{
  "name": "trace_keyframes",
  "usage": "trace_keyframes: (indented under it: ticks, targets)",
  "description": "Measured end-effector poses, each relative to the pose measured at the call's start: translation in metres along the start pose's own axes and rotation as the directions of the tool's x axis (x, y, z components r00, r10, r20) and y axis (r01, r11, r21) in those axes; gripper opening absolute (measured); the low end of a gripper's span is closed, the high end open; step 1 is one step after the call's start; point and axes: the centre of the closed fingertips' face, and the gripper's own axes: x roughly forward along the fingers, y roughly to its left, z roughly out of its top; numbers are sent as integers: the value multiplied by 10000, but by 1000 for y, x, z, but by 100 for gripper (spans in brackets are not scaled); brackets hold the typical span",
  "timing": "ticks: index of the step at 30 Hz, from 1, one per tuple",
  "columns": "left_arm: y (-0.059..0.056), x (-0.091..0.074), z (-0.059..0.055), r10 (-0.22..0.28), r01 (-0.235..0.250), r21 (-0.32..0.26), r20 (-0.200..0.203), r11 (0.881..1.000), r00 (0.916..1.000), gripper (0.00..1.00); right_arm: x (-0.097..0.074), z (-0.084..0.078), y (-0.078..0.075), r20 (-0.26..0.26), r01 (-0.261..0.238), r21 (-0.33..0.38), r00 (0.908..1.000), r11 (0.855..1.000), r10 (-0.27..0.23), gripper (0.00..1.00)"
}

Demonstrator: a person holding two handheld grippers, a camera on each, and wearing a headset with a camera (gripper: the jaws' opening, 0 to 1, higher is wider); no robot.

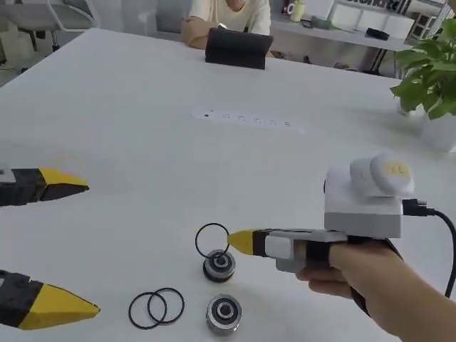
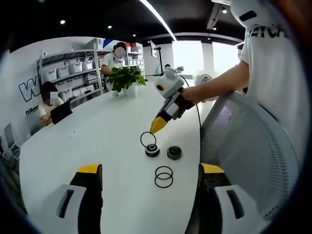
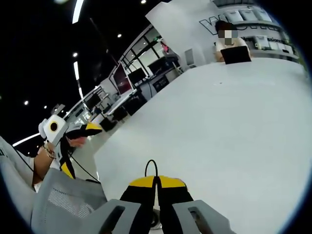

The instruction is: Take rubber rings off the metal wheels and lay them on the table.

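At near edge of surface (image 1: 142, 142): right tool (image 1: 235, 241) clenched on rubber ring (image 1: 212, 240), held upright over wheel (image 1: 219, 265); can't tell if its lower edge is clear. My worry: ring snags and drags wheel, or slips thin pinch. Two rings (image 1: 157, 308) laid flat beside second wheel (image 1: 224, 313). Left tool (image 1: 92, 247) released, well apart.

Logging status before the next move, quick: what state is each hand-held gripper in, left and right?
Left hand-held gripper: open, holding nothing.
Right hand-held gripper: shut on a rubber ring.
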Motion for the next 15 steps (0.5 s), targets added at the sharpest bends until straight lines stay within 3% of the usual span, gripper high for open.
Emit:
trace_keyframes:
  ticks: [5, 15]
  targets:
    - [-2, -5, -6, 194, -188, -412, 136, 9990, 9997, 82, 1, 0, 4, -15, -128, -6, 9999, 9999, 128, 0]
    - [-19, -3, -24, 83, -80, -1112, 23, 9938, 10000, 90, 5, -2, 14, -83, -457, 0, 9989, 9990, 457, 0]
